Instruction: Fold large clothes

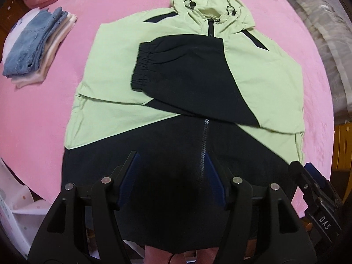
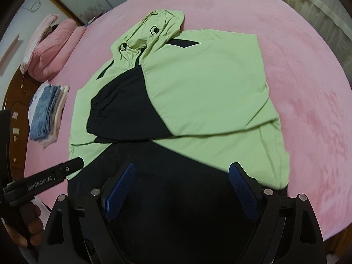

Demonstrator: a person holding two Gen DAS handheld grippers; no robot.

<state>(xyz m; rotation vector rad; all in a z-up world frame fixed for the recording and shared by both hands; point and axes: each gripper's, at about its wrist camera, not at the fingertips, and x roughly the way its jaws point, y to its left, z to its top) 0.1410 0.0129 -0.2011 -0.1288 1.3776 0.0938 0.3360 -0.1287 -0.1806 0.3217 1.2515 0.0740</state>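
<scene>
Left gripper [image 1: 171, 158]: jaws part open, nothing between the blue pads; it hangs over the jacket's dark lower part, pointing steeply down. In the right wrist view [image 2: 72, 165] it shows side-on at the left edge, a hand [image 2: 19, 226] wrapped round its grip.

Right gripper [image 2: 182, 169]: jaws spread wide, empty; it hangs over the same dark hem zone, nearer the jacket's right side. In the left wrist view [image 1: 308, 169] only one finger tip shows at the right edge.

Why both empty: judged from the loose jaws above flat cloth, neither tool has hold of anything; they look placed to take the hem next.

Jacket [image 1: 114, 70]: green and black, hooded, lying face up on the bed, zip [image 1: 204, 145] running up the middle, hem nearest the grippers.

Sleeve [image 1: 176, 74]: the black sleeve is folded across the chest, cuff toward the left, so the body forms a narrower block. The other sleeve seems tucked in too; its edge makes a crease low on the green panel.

Hood [image 1: 209, 2]: at the far end, slightly rumpled, cord toggles showing.

Bed [image 1: 44, 114]: pink cover, giving a broad flat place to fold.

Stack [image 1: 33, 48]: jeans on pale clothes, folded, well apart to the left, likely done items kept clear.

Pillows [image 2: 55, 48]: pink, beyond the stack.

Stage: sides in; bottom-to-top fold seems not yet made.
</scene>
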